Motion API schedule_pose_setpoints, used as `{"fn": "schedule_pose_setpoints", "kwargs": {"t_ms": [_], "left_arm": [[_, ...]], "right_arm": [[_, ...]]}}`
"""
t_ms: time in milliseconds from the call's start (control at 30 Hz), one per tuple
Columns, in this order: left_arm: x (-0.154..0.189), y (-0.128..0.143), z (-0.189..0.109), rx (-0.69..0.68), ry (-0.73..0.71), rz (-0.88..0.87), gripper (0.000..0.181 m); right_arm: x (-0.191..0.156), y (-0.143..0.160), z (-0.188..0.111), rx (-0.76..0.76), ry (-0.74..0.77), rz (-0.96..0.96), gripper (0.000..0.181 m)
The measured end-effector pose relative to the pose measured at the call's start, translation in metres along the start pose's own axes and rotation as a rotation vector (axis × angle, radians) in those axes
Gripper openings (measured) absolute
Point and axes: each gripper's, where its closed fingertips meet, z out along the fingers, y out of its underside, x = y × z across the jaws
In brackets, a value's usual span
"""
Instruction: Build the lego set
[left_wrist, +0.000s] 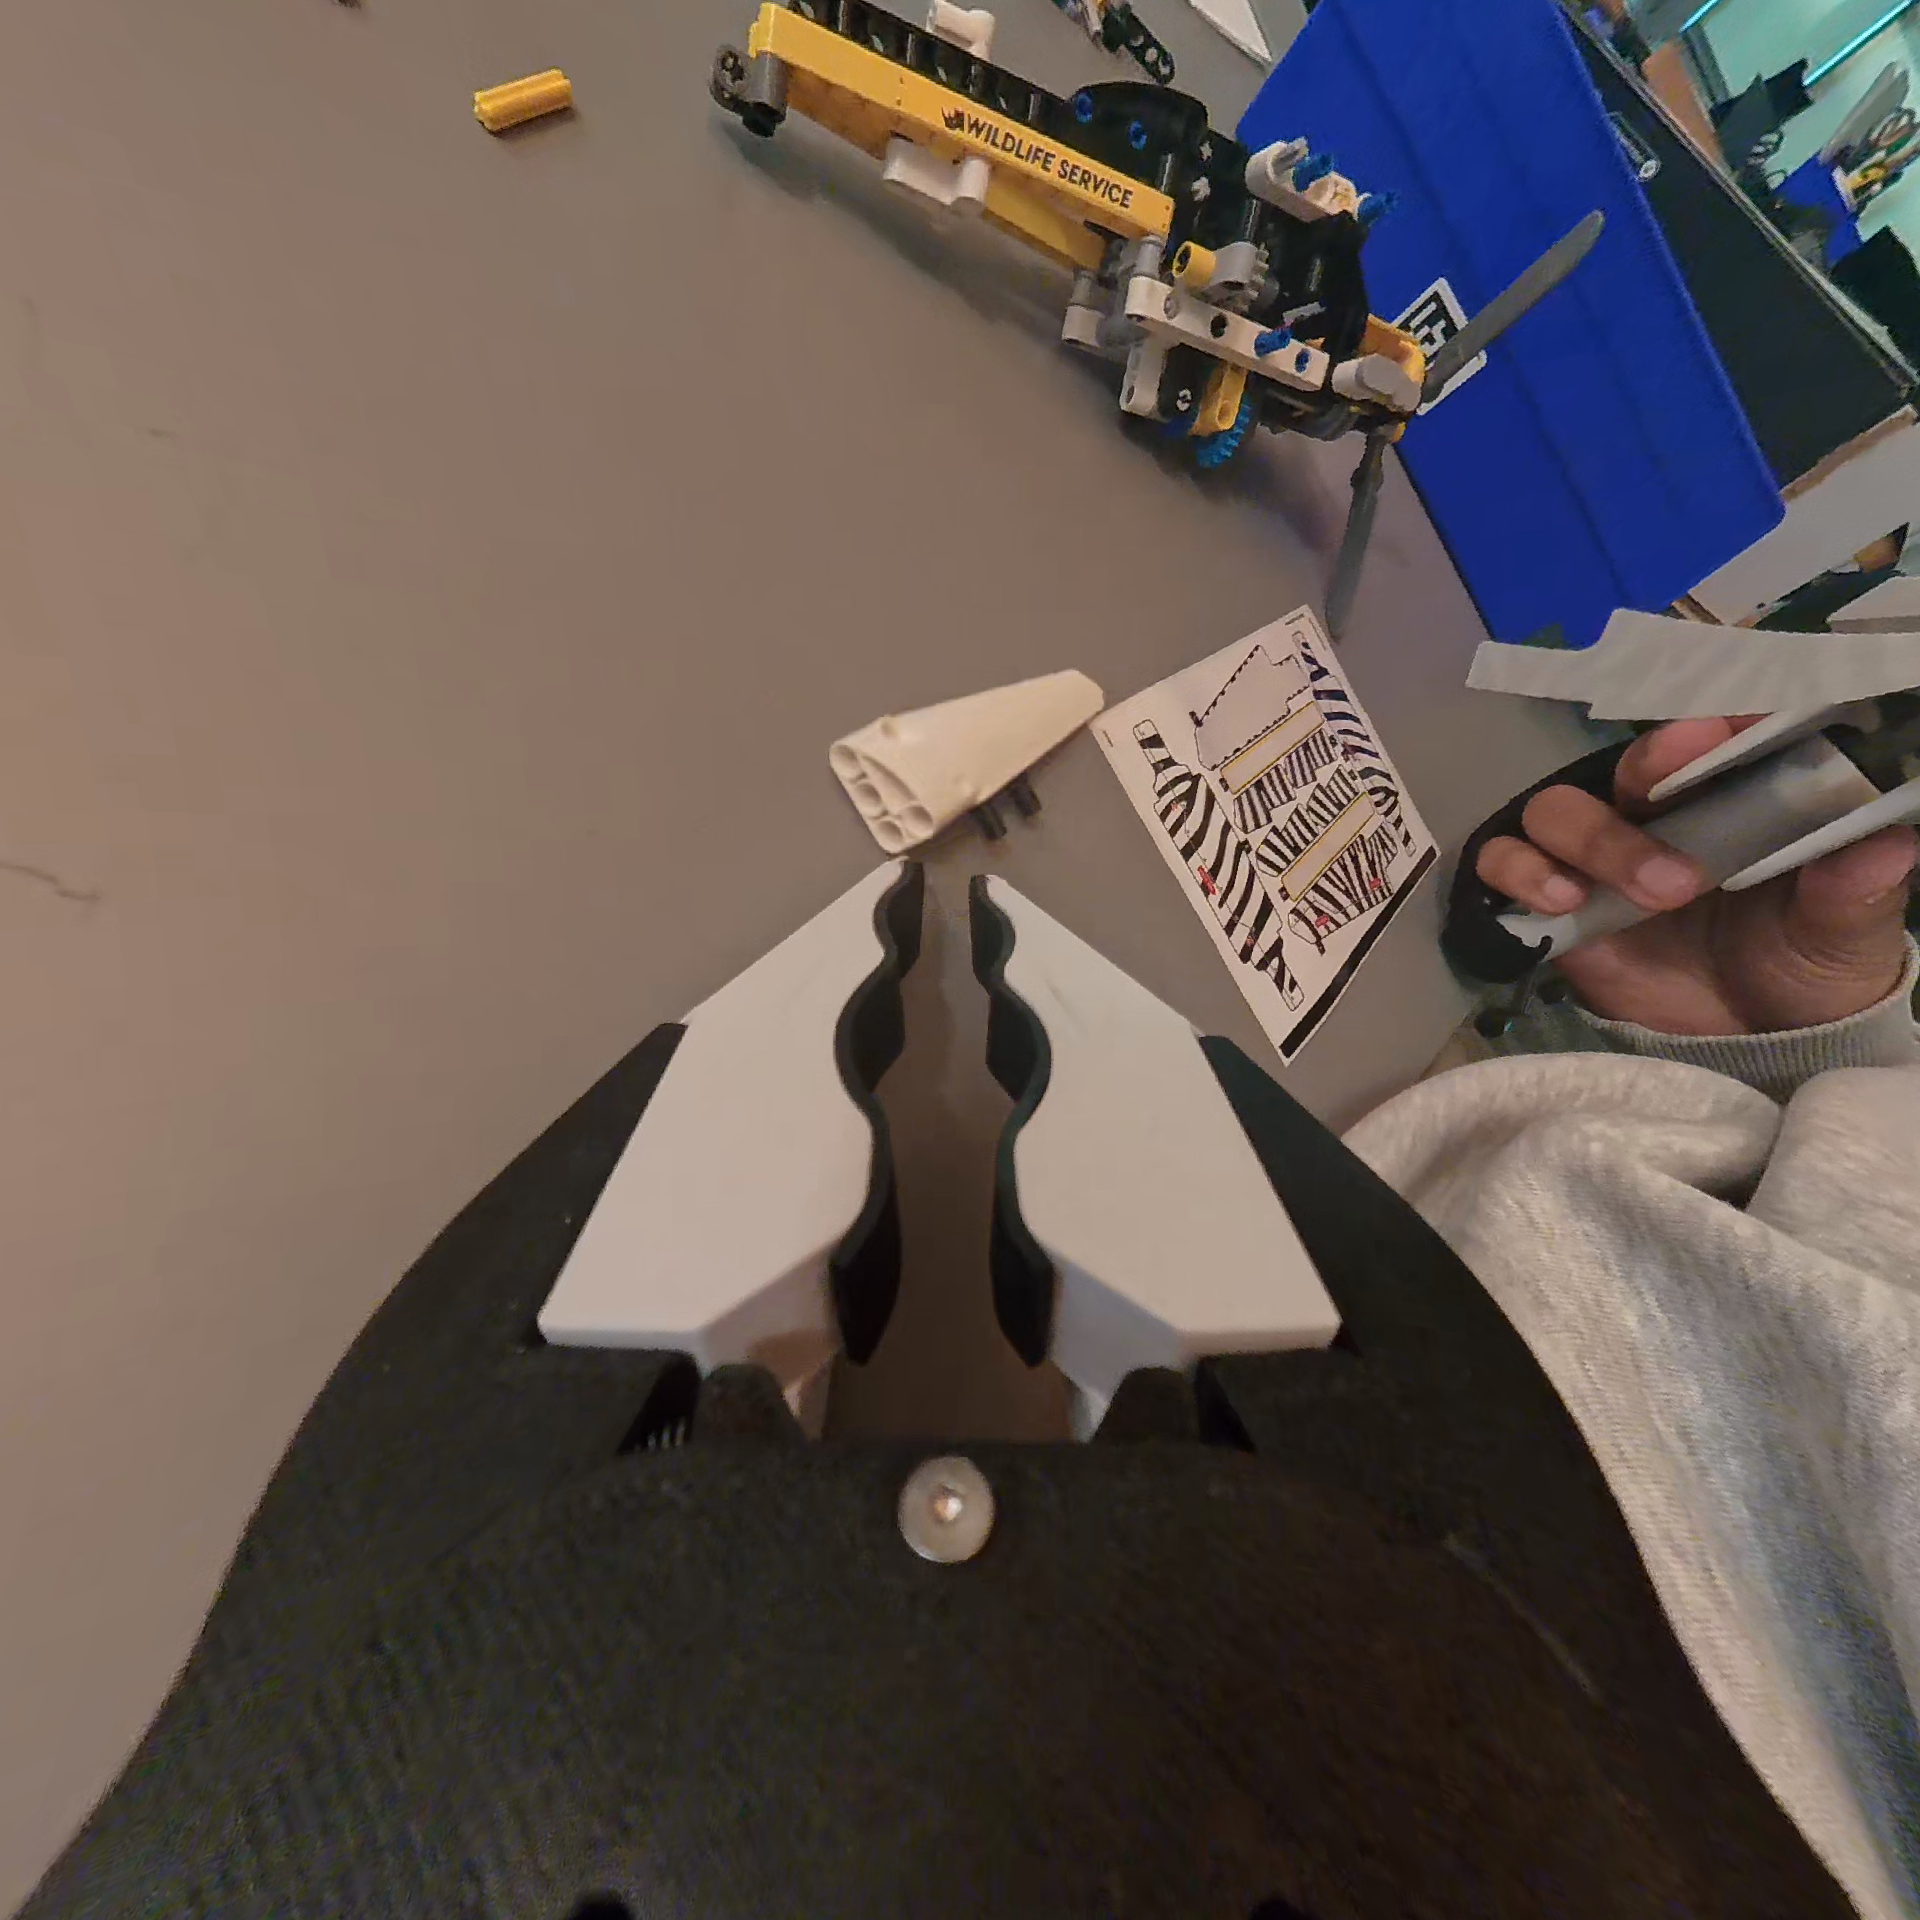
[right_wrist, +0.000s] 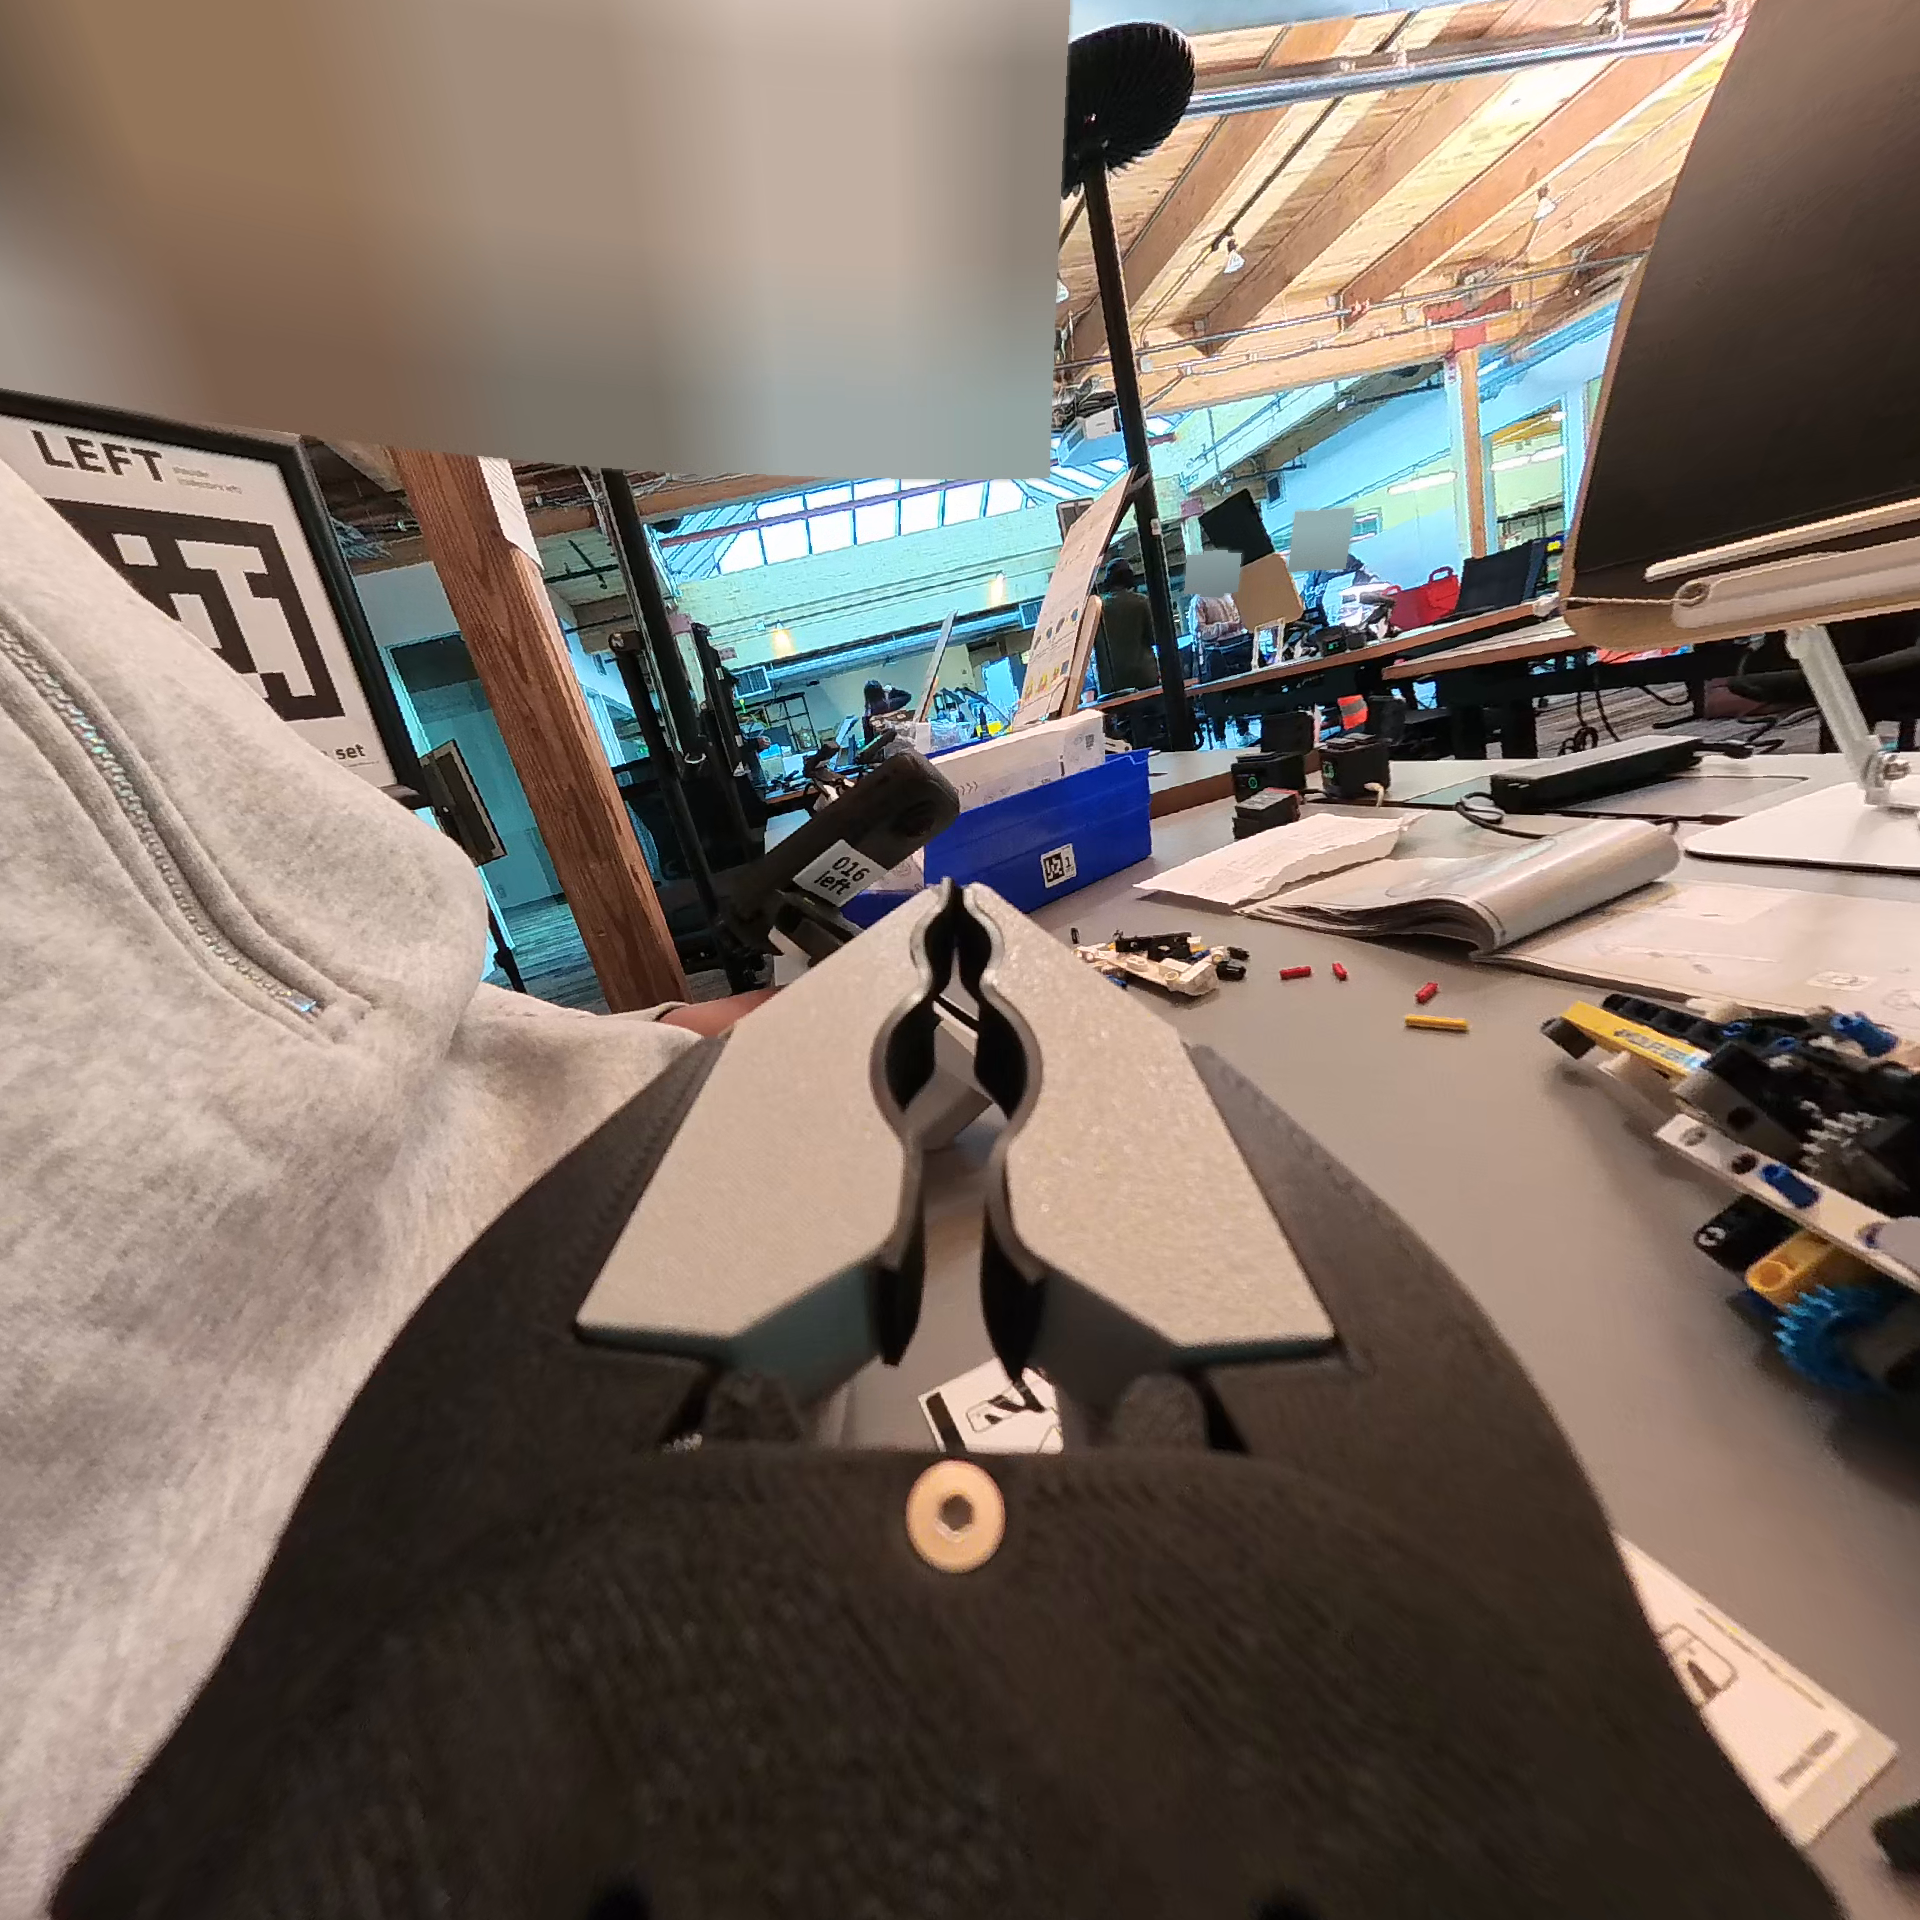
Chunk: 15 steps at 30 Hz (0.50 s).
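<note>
The left hand-held gripper pinches a tapered cream plastic lego panel above the grey bench; the right hand-held gripper is closed, empty.

Left gripper — fingers nearly closed, clamping a thin piece. Right gripper — fingers together at the tips, hand-held.

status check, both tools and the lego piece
Left tool shut on white wedge piece, held above the table. Right tool shut, empty. Yellow model ahead, path clear.
</note>
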Motion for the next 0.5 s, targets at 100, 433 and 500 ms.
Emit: {"fn": "schedule_pose_setpoints", "kwargs": {"t_ms": [100, 433, 500], "left_arm": [[-0.0001, -0.0002, 0.0, 0.002, 0.003, -0.005, 0.007], [0.0002, -0.0005, 0.0002, 0.003, 0.01, -0.015, 0.007], [0.0008, -0.0003, 0.0004, 0.001, 0.008, -0.009, 0.008]], "right_arm": [[-0.0002, -0.0003, 0.0002, 0.0, 0.0, 0.0, 0.0], [-0.0009, -0.0011, 0.0002, 0.0, 0.001, -0.003, 0.0], [-0.0008, -0.0014, 0.0003, 0.001, 0.001, -0.004, 0.0]]}}
